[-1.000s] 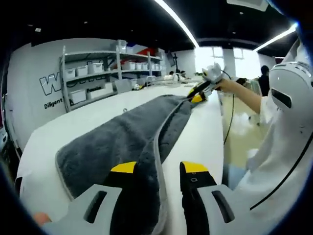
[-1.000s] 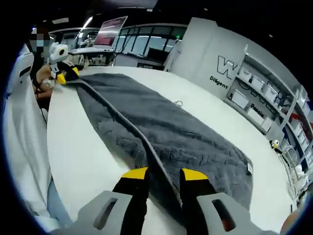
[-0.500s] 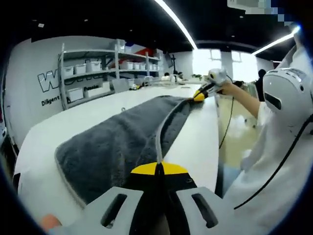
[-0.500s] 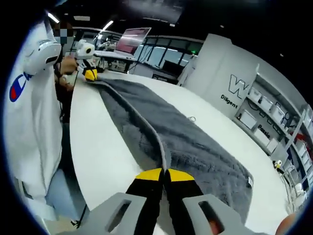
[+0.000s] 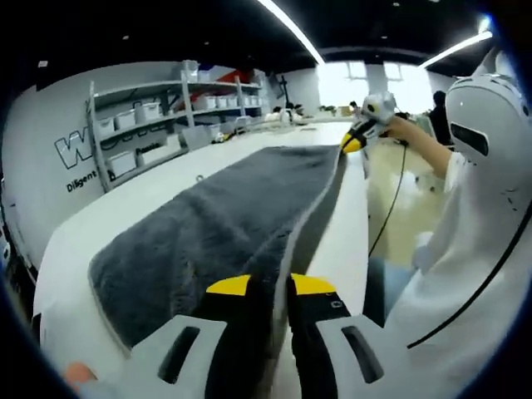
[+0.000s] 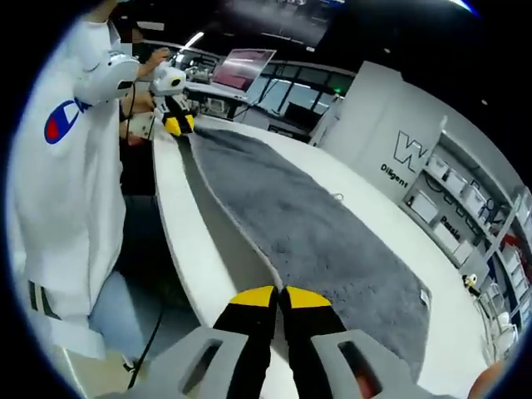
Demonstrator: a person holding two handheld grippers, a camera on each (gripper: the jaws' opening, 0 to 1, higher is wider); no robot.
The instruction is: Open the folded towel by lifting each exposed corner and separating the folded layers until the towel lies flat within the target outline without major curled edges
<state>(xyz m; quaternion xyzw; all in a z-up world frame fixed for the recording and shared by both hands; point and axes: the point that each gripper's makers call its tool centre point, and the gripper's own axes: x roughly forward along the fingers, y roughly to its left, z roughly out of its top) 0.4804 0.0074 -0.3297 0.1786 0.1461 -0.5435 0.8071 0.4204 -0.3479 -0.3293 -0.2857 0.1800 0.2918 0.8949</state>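
Observation:
A long grey towel (image 5: pixel 216 216) lies lengthwise on the white table (image 5: pixel 125 199). Its long folded edge is raised off the table and held taut between both grippers. In the left gripper view, my left gripper (image 5: pixel 271 287) is shut on the near end of that edge, and my right gripper (image 5: pixel 356 143) holds the far end. From the right gripper view the towel (image 6: pixel 332 241) stretches away from my right gripper (image 6: pixel 278 297), which is shut on the edge. My left gripper (image 6: pixel 177 125) pinches the far corner by the table (image 6: pixel 366 179) edge.
A person in white (image 5: pixel 482 208) stands along the table's near side, also seen as the person (image 6: pixel 75 166) at the left. Shelves with bins (image 5: pixel 141 125) line the wall behind the table. A monitor (image 6: pixel 241 66) glows at the far end.
Both grippers went from open around the towel's folded edge to shut on it. They have since lifted the edge and drawn it towards the person's side of the table.

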